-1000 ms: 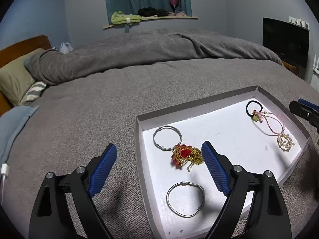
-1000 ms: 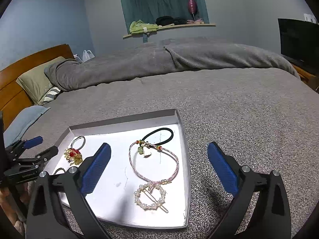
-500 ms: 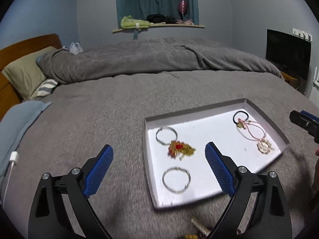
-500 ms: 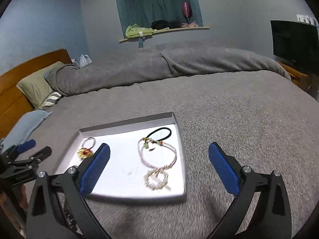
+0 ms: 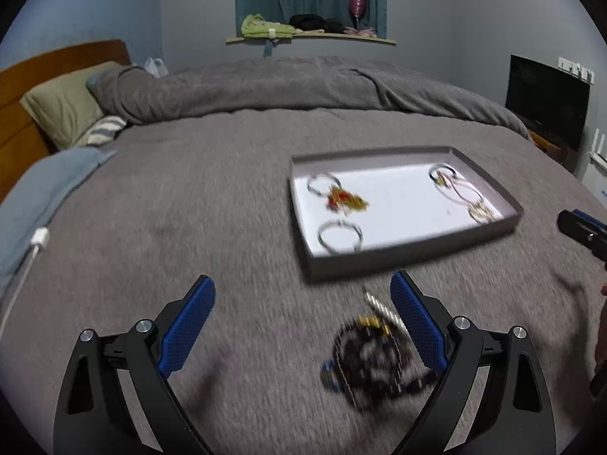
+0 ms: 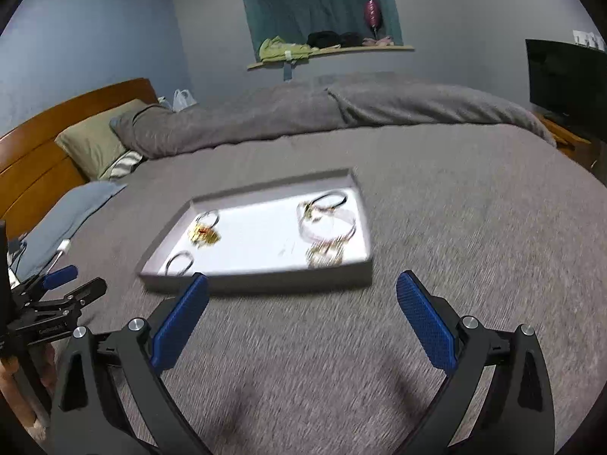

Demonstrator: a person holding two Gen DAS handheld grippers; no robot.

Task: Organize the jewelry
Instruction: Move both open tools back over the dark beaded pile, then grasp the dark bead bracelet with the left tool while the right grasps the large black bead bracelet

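Observation:
A shallow grey tray (image 5: 413, 254) with a white floor lies on the grey bedspread; it also shows in the right wrist view (image 6: 261, 284). In it lie two silver bangles (image 5: 339, 236), a red and gold piece (image 5: 345, 201), a black hair tie (image 5: 442, 174), a pink cord bracelet (image 5: 461, 193) and a pearl ring clip (image 5: 480, 211). A blurred pile of dark beaded jewelry (image 5: 373, 360) with a pale twisted stick lies on the bedspread in front of the tray, by my left gripper's right finger. My left gripper (image 5: 301, 326) is open and empty. My right gripper (image 6: 301, 320) is open and empty, short of the tray.
The bedspread (image 6: 474, 227) spreads all around the tray. Pillows (image 5: 64, 106) and a wooden headboard are at the far left. A blue cloth with a white charger cable (image 5: 38, 242) lies at the left. A dark TV (image 5: 546, 98) stands at the right.
Both grippers have pulled back from the tray, which now looks smaller and farther. The dark beaded pile has come into the left wrist view. Both grippers stay open.

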